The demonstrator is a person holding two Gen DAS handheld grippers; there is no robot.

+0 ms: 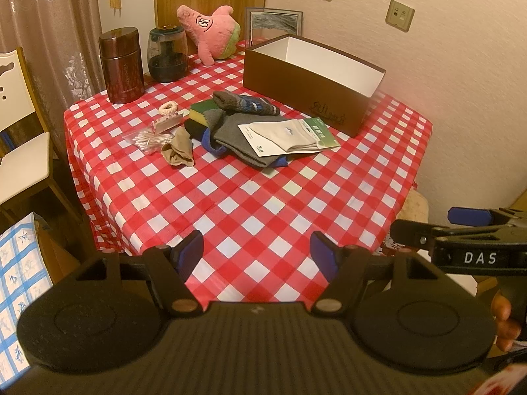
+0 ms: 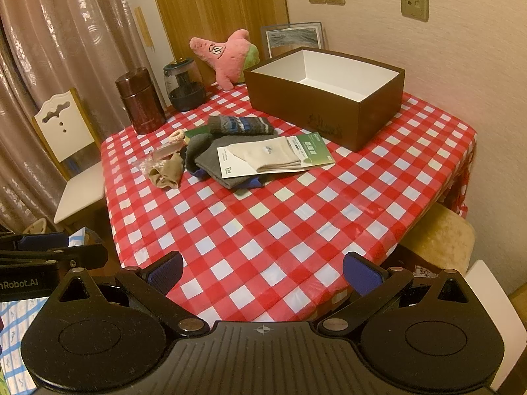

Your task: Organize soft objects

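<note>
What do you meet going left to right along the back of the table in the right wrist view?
Brown canister → dark glass jar → pink starfish plush → open brown box.

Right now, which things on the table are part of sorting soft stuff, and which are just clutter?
Job: packaged white socks, grey sock, knitted sock, beige sock, sponge, pink plush, open box.

Clutter: brown canister, glass jar, cotton swabs.
</note>
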